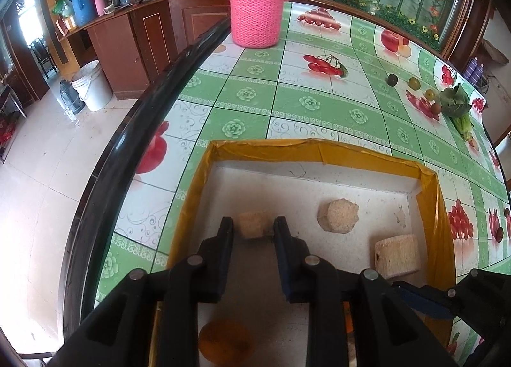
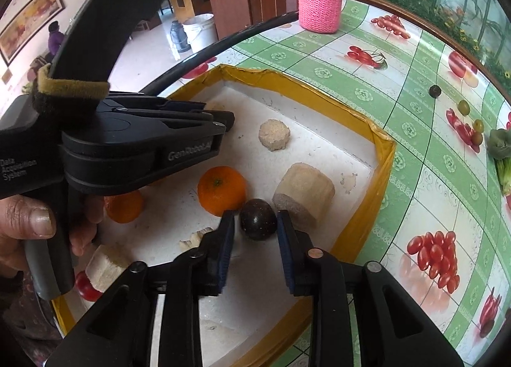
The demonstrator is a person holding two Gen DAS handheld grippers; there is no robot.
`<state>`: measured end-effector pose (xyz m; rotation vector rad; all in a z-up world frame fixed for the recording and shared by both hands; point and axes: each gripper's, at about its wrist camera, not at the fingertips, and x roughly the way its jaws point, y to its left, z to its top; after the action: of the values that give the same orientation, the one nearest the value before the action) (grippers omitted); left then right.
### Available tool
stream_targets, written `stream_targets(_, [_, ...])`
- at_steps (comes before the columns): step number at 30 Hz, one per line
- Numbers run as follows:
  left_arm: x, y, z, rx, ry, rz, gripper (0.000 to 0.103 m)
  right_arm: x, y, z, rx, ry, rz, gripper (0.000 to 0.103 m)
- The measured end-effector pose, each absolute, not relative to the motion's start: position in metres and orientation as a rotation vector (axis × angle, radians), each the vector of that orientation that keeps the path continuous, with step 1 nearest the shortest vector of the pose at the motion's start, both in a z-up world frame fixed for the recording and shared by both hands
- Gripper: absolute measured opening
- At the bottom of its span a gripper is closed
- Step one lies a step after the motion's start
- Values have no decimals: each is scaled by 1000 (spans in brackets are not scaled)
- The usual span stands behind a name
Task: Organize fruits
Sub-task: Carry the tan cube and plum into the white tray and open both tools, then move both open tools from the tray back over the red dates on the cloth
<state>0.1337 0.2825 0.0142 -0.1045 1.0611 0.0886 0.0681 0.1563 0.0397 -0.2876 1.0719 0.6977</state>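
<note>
Over the yellow-rimmed tray (image 1: pixel 319 146), both grippers work among fruit.
Left wrist view: left gripper (image 1: pixel 253 229) jaws pinch a pale chunk (image 1: pixel 252 223) above the tray floor. Right wrist view: right gripper (image 2: pixel 255 226) jaws stand spread around a dark plum (image 2: pixel 258 219) lying beside an orange (image 2: pixel 221 190).

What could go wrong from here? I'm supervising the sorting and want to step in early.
1. The dark round fruit sits between the right gripper fingers, apparently unclamped; it could roll away against the orange.
2. The left gripper brackets a pale cut chunk; squeezing might crumble it.
3. Both grippers crowd the yellow-rimmed tray and could collide.
</note>
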Motion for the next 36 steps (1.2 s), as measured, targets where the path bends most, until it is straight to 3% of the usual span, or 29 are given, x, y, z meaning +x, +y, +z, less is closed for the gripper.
stream_targets(23, [85,266,47,-45,992,142,60,9,113,75,-190,1003,702,39])
stream_targets(36, [68,188,68,22,968,30,69,-5,5,64,-46,1028,508,43])
